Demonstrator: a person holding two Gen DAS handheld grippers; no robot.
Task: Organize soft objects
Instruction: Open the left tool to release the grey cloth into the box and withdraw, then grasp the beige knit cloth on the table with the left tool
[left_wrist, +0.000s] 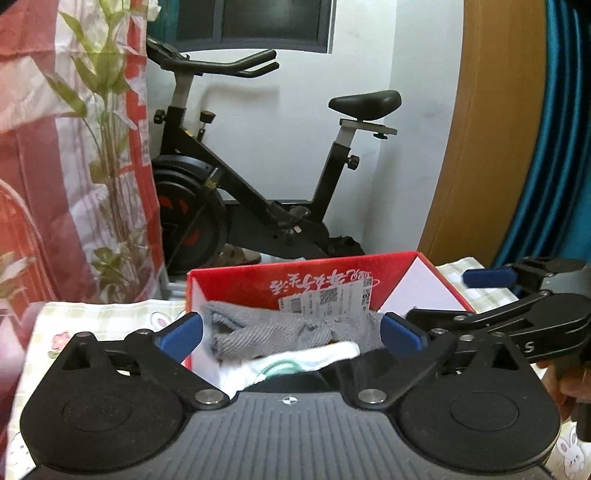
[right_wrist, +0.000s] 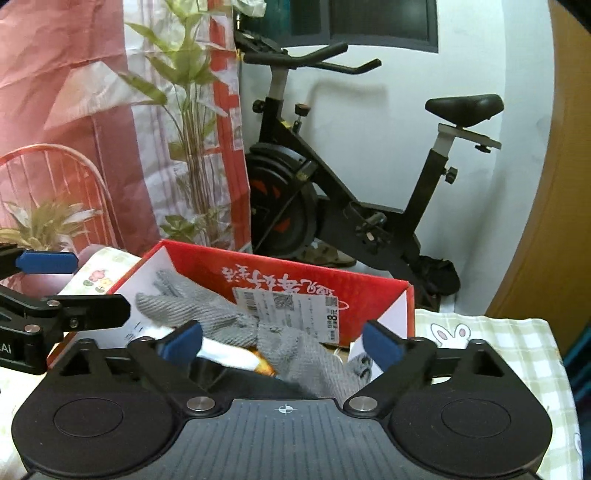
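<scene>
A red cardboard box (left_wrist: 236, 284) (right_wrist: 207, 262) with white inner walls stands on the table ahead of both grippers. A grey knitted cloth (left_wrist: 280, 328) (right_wrist: 207, 310) lies in it over a white cloth (left_wrist: 314, 356) (right_wrist: 229, 354), and something orange (right_wrist: 266, 365) peeks out beneath. My left gripper (left_wrist: 291, 332) (right_wrist: 99, 284) is open at the box's near left side, its blue pads clear of the cloths. My right gripper (right_wrist: 282, 343) (left_wrist: 439, 295) is open at the near right side, with nothing pressed between its pads. The box floor is hidden.
A plaid tablecloth with bunny prints (left_wrist: 92, 317) (right_wrist: 498, 332) covers the table. Behind the box stands a black exercise bike (left_wrist: 258, 177) (right_wrist: 369, 192). A red-and-white sheet with a leafy plant (left_wrist: 103, 147) (right_wrist: 184, 129) hangs at left; a wooden panel (left_wrist: 491, 147) is at right.
</scene>
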